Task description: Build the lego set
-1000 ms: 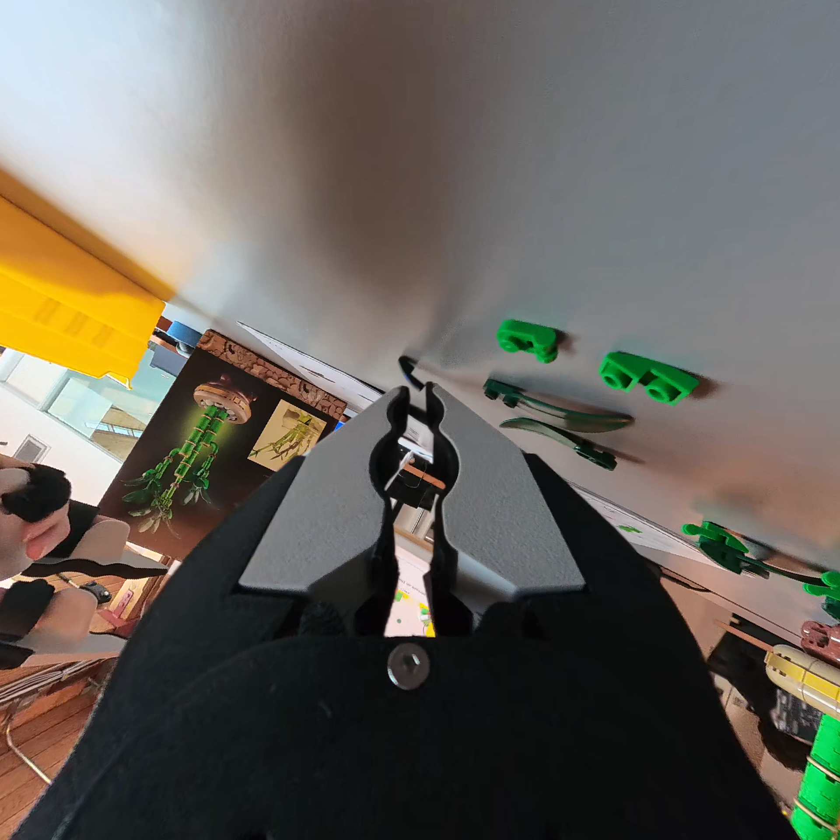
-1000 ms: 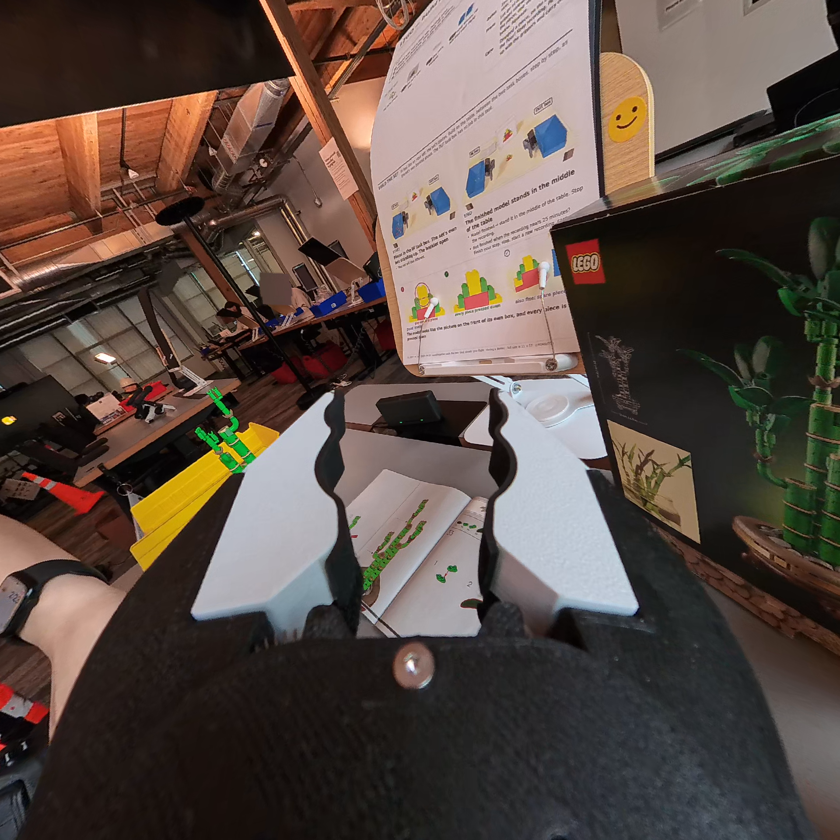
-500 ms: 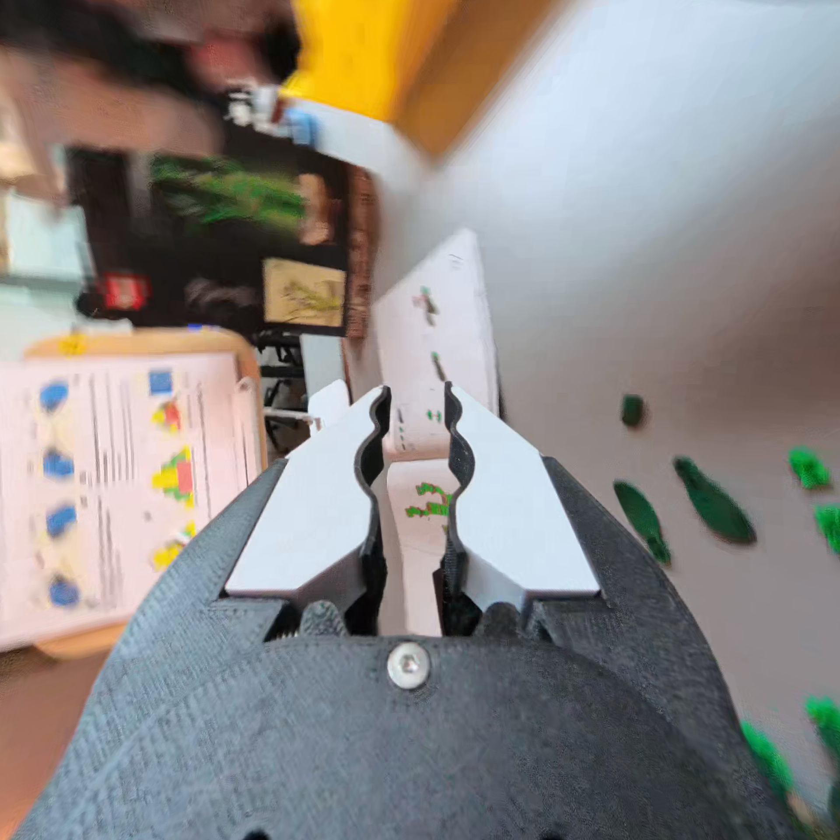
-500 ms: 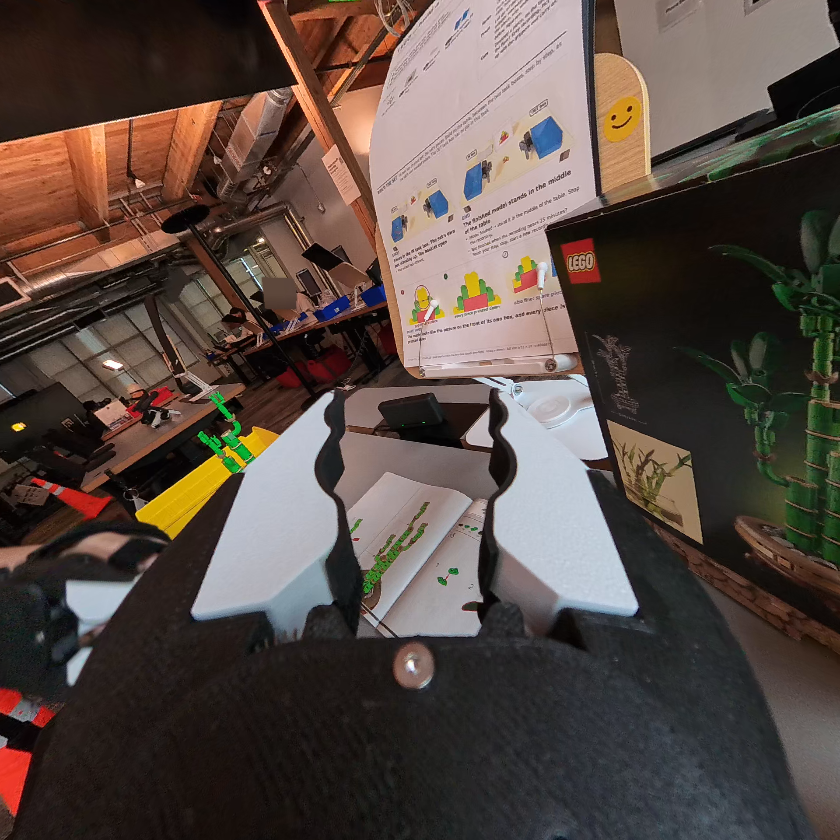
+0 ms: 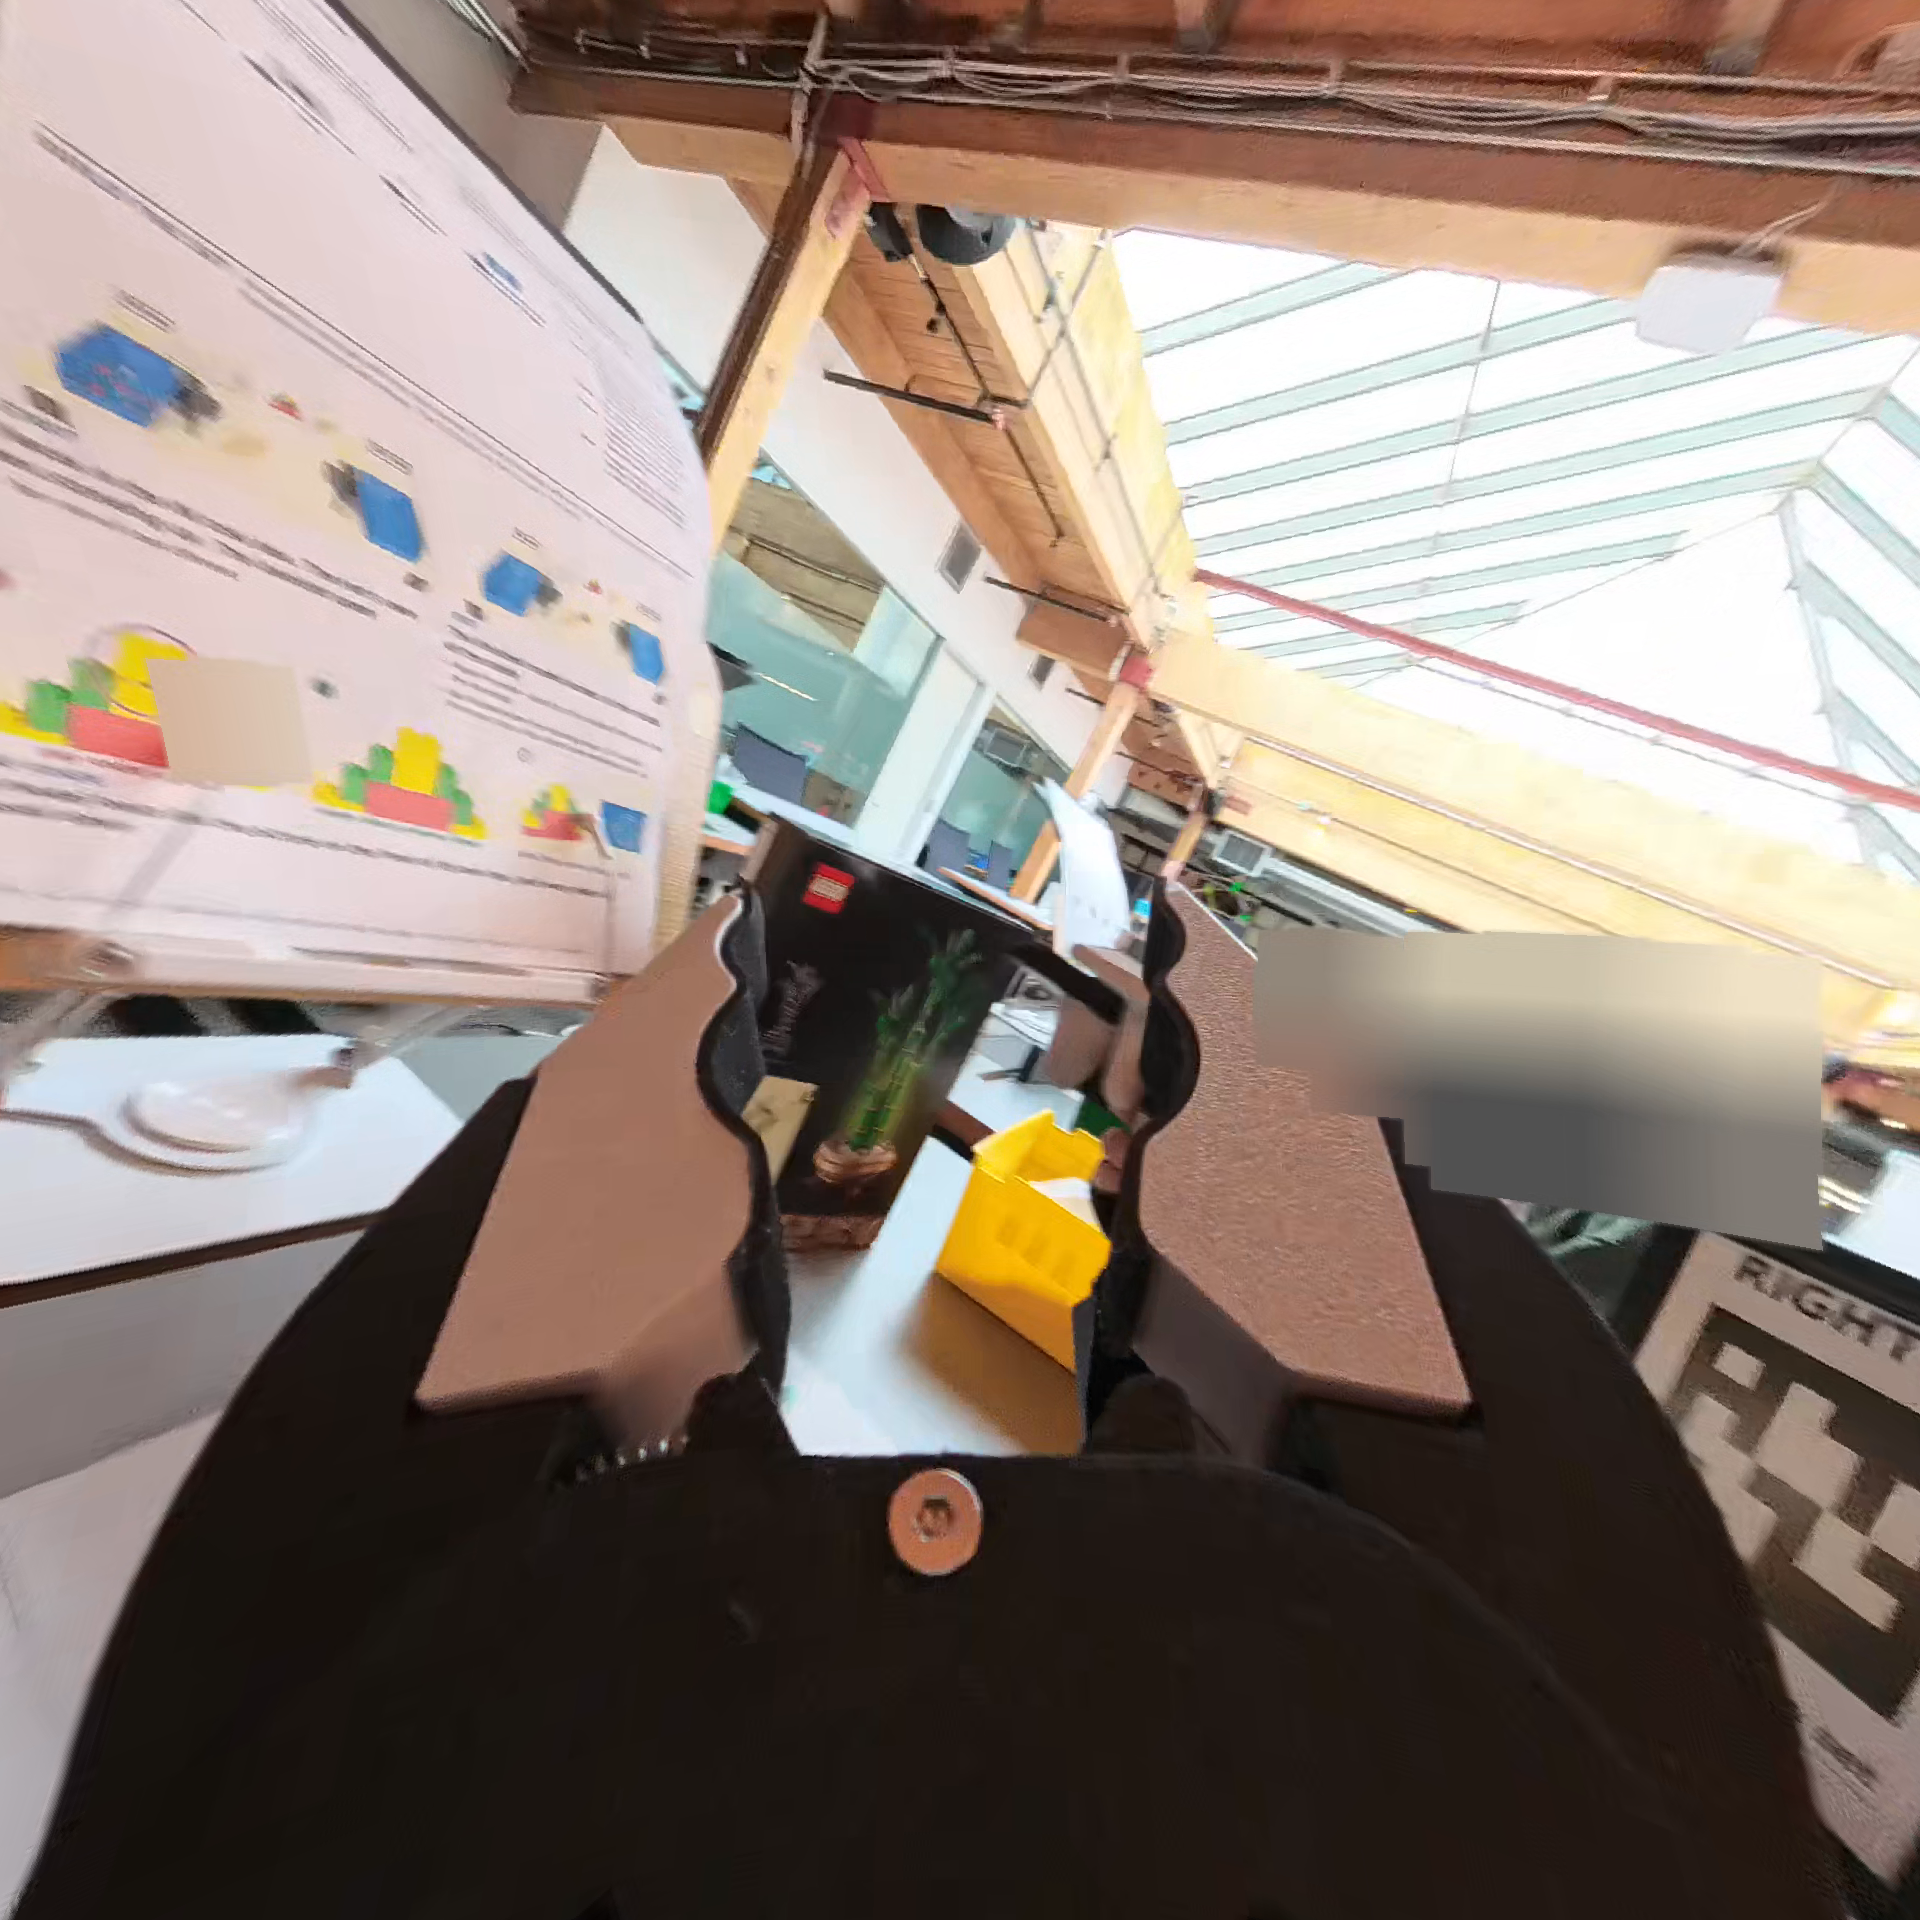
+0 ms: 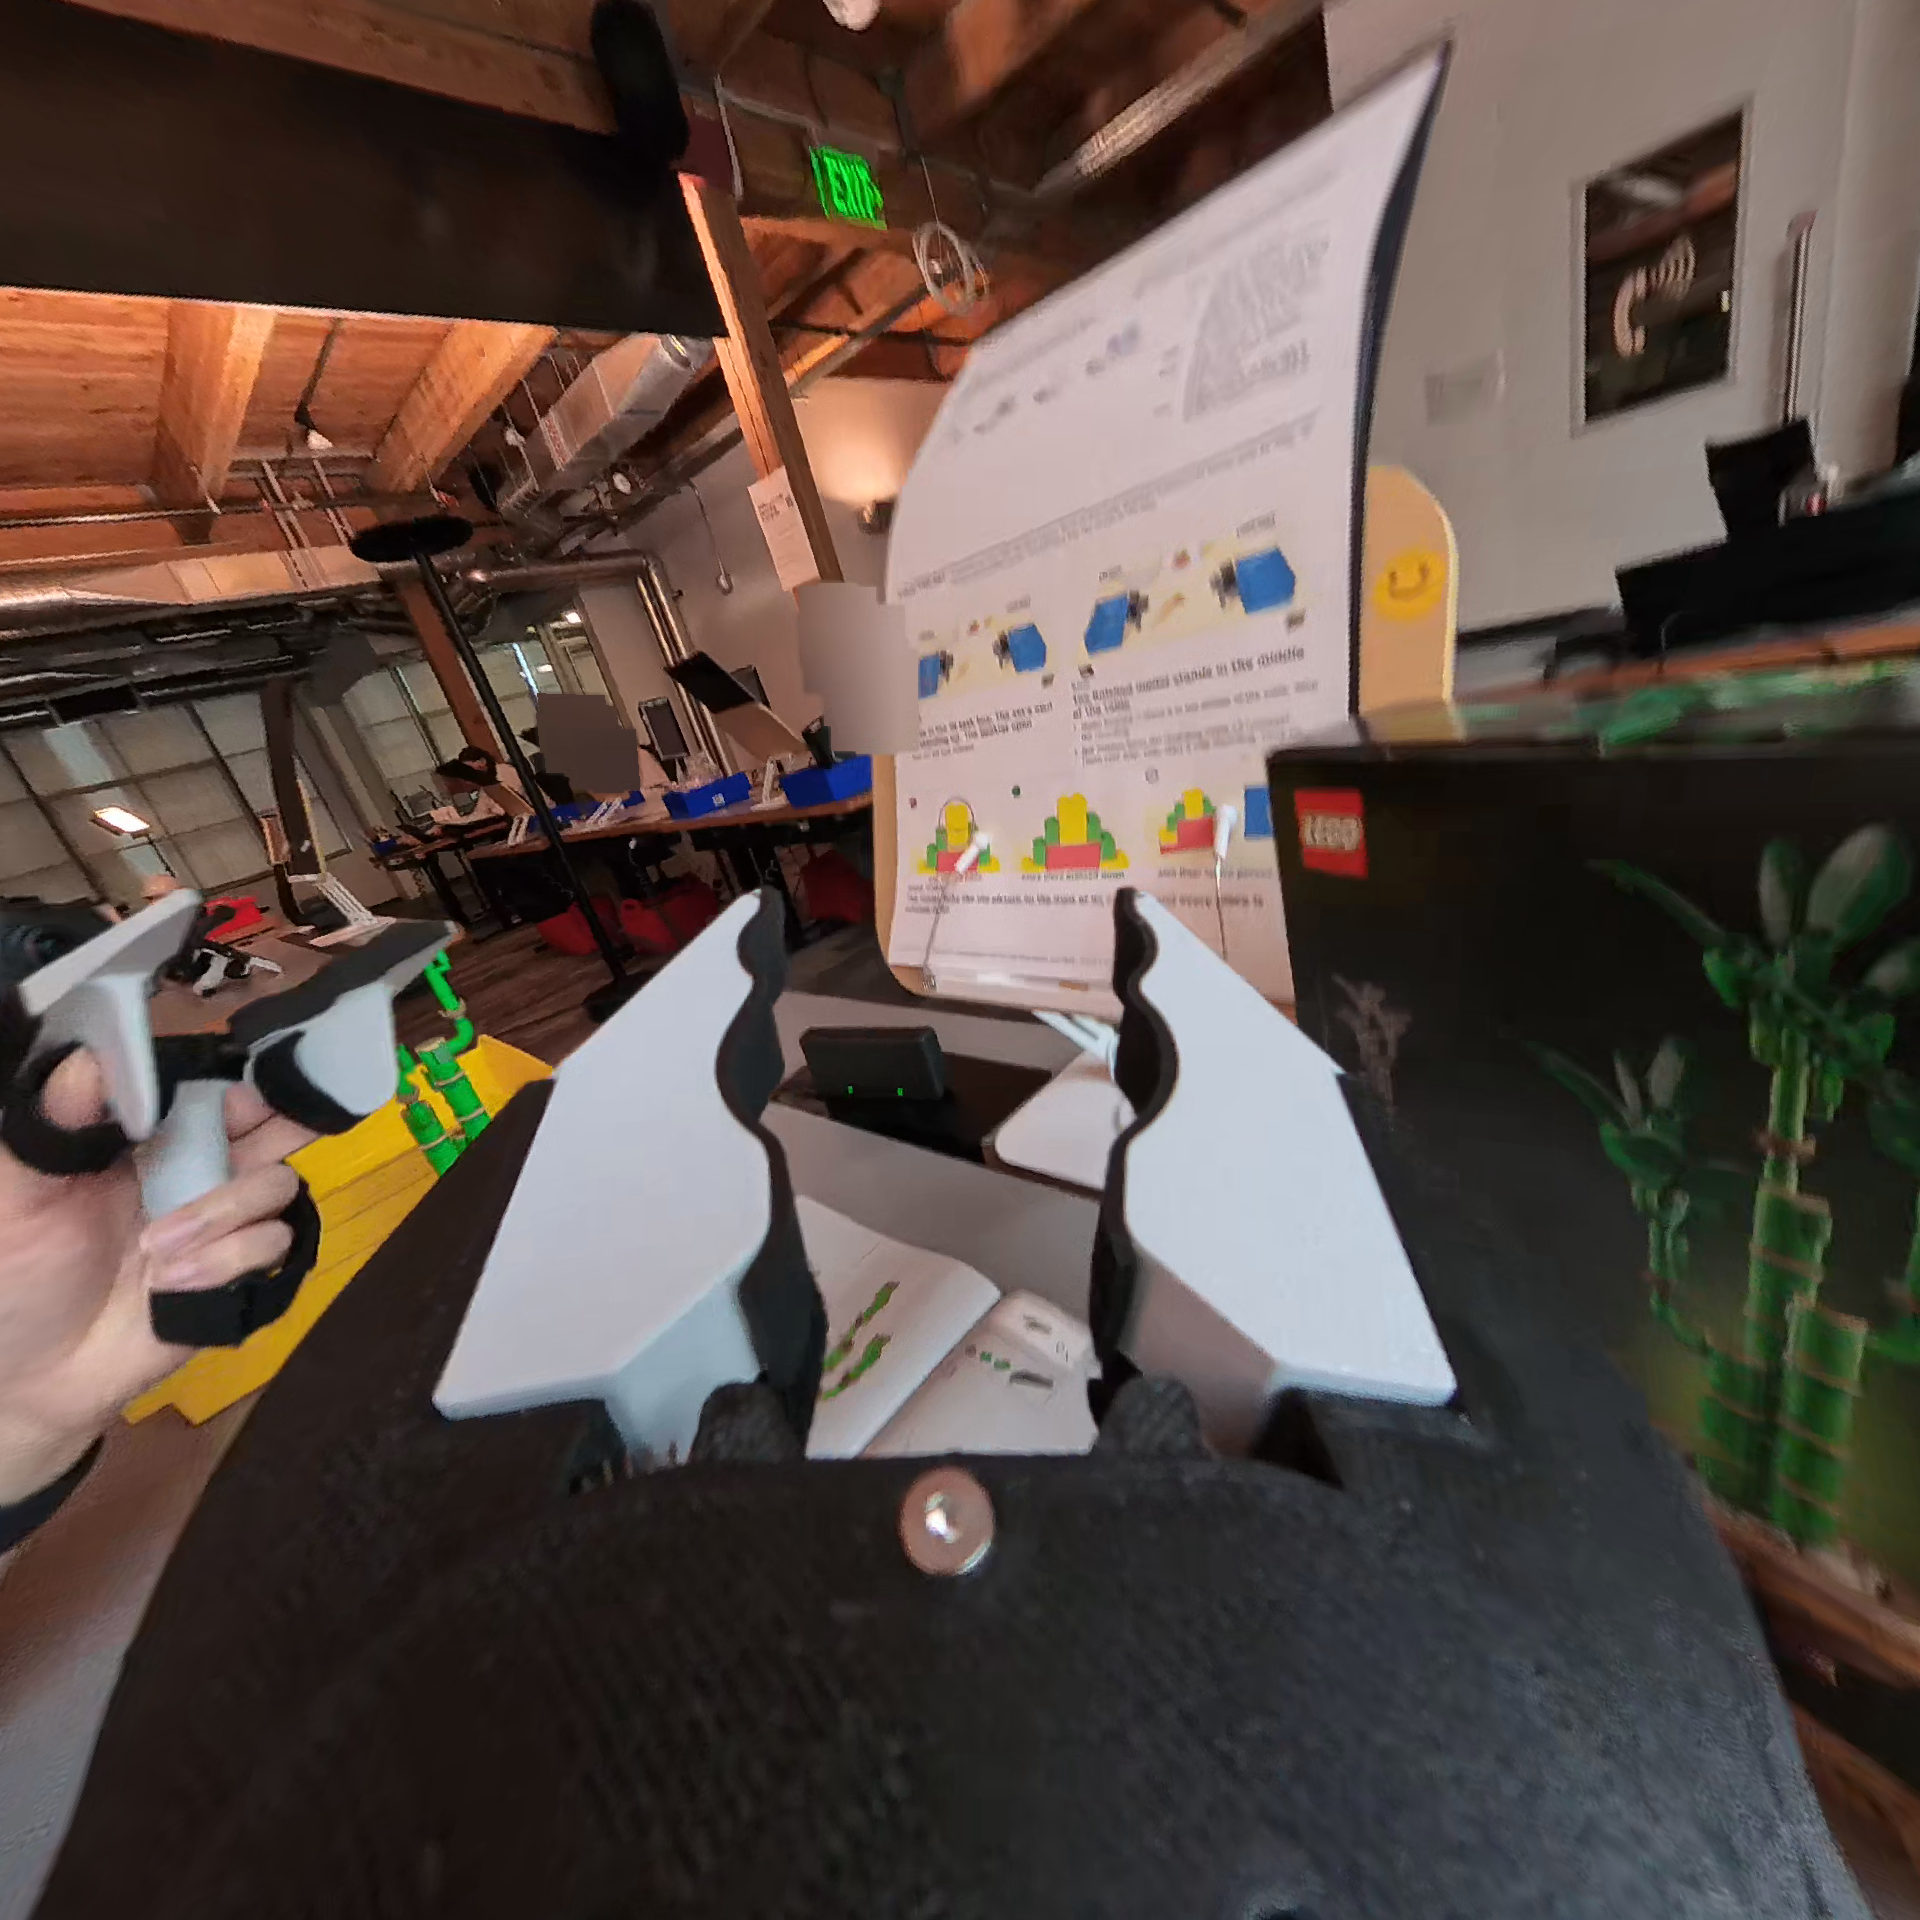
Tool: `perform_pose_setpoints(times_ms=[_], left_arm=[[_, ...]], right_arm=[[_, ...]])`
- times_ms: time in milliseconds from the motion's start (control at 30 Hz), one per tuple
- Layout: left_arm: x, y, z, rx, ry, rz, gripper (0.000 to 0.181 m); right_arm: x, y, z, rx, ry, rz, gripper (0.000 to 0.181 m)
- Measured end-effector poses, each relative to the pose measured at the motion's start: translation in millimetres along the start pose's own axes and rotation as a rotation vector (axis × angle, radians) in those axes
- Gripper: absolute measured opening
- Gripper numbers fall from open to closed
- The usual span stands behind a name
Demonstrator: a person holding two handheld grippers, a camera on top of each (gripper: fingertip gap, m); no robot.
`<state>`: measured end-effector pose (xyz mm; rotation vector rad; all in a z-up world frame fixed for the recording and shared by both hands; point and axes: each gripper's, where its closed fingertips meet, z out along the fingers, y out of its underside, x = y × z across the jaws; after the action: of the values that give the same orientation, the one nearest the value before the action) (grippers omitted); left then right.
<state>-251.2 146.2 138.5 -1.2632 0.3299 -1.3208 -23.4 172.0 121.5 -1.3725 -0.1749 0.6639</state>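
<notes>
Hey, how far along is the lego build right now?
Done: a green bamboo stalk stands partly assembled by the yellow bin. In hand: nothing; the left gripper and right gripper are both open and empty, raised off the table. Left: most of it, judging by the fuller plant on the box; the instruction booklet lies open.

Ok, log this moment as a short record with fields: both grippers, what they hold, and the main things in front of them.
left gripper: open, nothing between its fingers
right gripper: open, nothing between its fingers
set box: black, bamboo picture, upright at the right of the right wrist view
instruction booklet: open, lying flat beyond the right gripper
instruction sheet: upright on a wooden stand behind the booklet
yellow bin: on the white table, beside the box
bamboo stalks: green, partly built, standing in the bin
</notes>
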Motion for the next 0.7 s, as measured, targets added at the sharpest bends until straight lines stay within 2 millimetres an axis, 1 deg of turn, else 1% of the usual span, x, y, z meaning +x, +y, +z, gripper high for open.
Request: perform_pose_setpoints(times_ms=[67, 133, 233, 333, 400, 467, 533, 567, 633, 700], left_arm=[[-12, -18, -3, 0.006, -0.062, 0.086, 0.072], [-15, -32, -10, 0.004, -0.088, 0.168, 0.069], [-15, -41, -26, -0.044, -0.12, 0.318, 0.069], [-15, -49, -43, -0.073, -0.164, 0.499, 0.068], [-20, -55, -51, -0.094, -0.213, 0.629, 0.067], [-24, -59, -56, -0.123, -0.247, 0.712, 0.066], [-19, -54, -56, -0.173, -0.203, 0.721, 0.059], [-17, -50, -56, -0.201, -0.184, 0.717, 0.058], [-12, -45, -56, -0.242, -0.153, 0.727, 0.052], [-9, -39, -57, -0.282, -0.133, 0.755, 0.05]], right_arm=[[-14, -16, -2, 0.083, -0.04, -0.065, 0.063], [-28, -31, -6, 0.153, -0.051, -0.153, 0.063], [-44, -51, -13, 0.243, -0.015, -0.316, 0.058], [-60, -62, -17, 0.281, 0.02, -0.464, 0.056], [-70, -63, -14, 0.251, 0.031, -0.53, 0.057], [-79, -60, -9, 0.18, 0.053, -0.592, 0.056], [-89, -51, -3, 0.071, 0.065, -0.657, 0.055], [-95, -44, 0, 0.008, 0.06, -0.69, 0.054], [-107, -26, 5, -0.137, 0.04, -0.752, 0.051], [-117, 3, 7, -0.314, -0.019, -0.79, 0.048]])
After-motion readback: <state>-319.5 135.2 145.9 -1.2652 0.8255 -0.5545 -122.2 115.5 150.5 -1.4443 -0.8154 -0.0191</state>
